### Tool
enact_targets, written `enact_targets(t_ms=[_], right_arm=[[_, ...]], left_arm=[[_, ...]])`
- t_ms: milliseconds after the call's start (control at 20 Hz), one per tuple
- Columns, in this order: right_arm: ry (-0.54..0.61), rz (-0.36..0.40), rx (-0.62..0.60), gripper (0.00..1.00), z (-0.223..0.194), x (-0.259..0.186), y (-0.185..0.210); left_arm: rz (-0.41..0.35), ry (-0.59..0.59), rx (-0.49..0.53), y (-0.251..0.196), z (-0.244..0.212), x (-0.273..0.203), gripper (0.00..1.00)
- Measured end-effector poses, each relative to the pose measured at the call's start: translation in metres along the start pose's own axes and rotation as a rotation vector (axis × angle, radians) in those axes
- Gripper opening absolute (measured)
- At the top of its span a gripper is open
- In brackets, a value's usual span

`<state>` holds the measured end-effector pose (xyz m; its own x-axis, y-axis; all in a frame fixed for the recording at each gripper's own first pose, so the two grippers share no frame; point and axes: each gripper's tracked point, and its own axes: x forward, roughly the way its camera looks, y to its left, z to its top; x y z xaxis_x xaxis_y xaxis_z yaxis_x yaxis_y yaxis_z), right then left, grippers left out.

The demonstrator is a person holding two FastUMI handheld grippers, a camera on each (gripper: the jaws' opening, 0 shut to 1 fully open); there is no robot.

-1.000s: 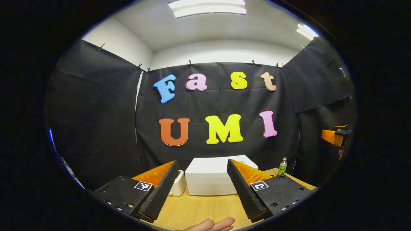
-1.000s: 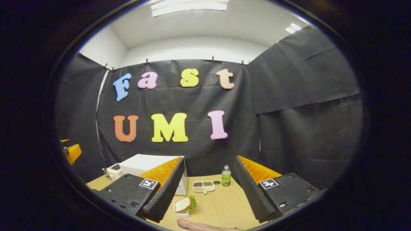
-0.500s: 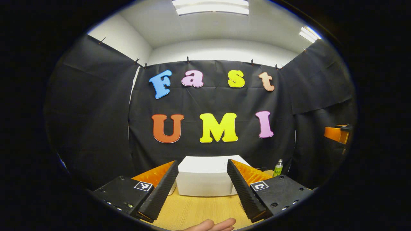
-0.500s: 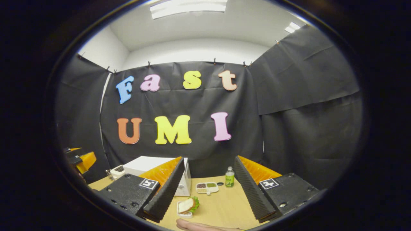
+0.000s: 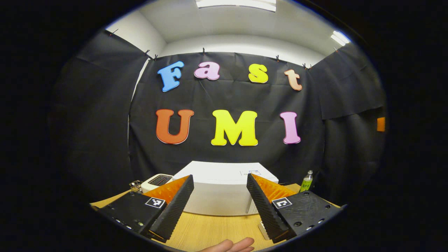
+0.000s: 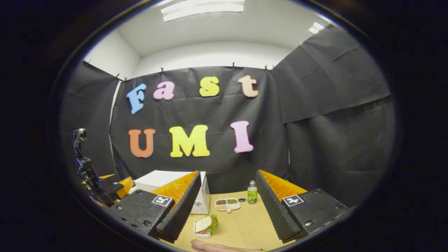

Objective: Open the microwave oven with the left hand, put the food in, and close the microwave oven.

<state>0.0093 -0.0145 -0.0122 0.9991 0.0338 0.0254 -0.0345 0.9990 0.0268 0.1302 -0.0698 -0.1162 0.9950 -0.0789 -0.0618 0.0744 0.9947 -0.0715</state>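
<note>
A white microwave oven (image 5: 219, 190) stands on the wooden table (image 5: 210, 231), door shut, straight ahead of my left gripper (image 5: 219, 206), which hangs open a short way in front of it with nothing between its fingers. In the right gripper view the microwave oven (image 6: 159, 178) sits at the left, partly hidden by a finger. A sandwich with lettuce on a small white tray (image 6: 204, 224) lies on the table just ahead of my right gripper (image 6: 225, 210), which is open and empty. The left gripper (image 6: 112, 185) shows at the far left of that view.
A white toaster (image 5: 157, 181) stands left of the microwave. A green bottle (image 6: 252, 193) and a small divided dish of grains (image 6: 227, 204) sit behind the sandwich. Black cloth walls close in the table. A hand (image 5: 231, 245) shows at the bottom edge.
My left gripper has moved forward toward the microwave, which now looks larger, and the toaster has come into sight. The right gripper has barely shifted; the left one has moved closer in its view.
</note>
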Motion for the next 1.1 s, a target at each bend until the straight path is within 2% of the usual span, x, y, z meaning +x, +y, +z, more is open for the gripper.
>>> enact_targets(t_ms=[150,200,350,400,450,600,650,950,1100], right_arm=[[0.006,0.0,-0.019,0.99,-0.012,0.007,-0.003],[0.012,0.002,-0.019,0.93,-0.017,0.009,-0.004],[0.029,0.006,-0.008,0.93,-0.03,0.019,-0.01],[0.032,0.003,-0.009,0.99,-0.033,0.021,-0.012],[0.033,0.001,-0.015,0.93,-0.036,0.025,-0.016],[0.001,-0.006,-0.057,0.93,-0.034,0.031,-0.025],[-0.01,-0.01,-0.071,1.0,-0.035,0.032,-0.028],[-0.001,0.01,-0.089,0.99,-0.05,0.042,-0.034],[0.01,-0.003,-0.119,0.99,-0.06,0.052,-0.038]], left_arm=[[-0.073,0.053,-0.036,-0.028,-0.044,0.029,0.95],[-0.075,0.062,-0.043,-0.032,-0.056,0.038,0.95],[-0.081,0.096,-0.047,-0.046,-0.094,0.069,0.95],[-0.085,0.109,-0.049,-0.051,-0.107,0.078,0.95],[-0.092,0.116,-0.051,-0.056,-0.117,0.088,0.95],[-0.105,0.164,-0.094,-0.07,-0.153,0.112,0.95],[-0.106,0.174,-0.1,-0.073,-0.161,0.118,0.95],[-0.08,0.157,-0.062,-0.078,-0.182,0.145,0.94],[-0.088,0.133,0.008,-0.083,-0.179,0.156,0.94]])
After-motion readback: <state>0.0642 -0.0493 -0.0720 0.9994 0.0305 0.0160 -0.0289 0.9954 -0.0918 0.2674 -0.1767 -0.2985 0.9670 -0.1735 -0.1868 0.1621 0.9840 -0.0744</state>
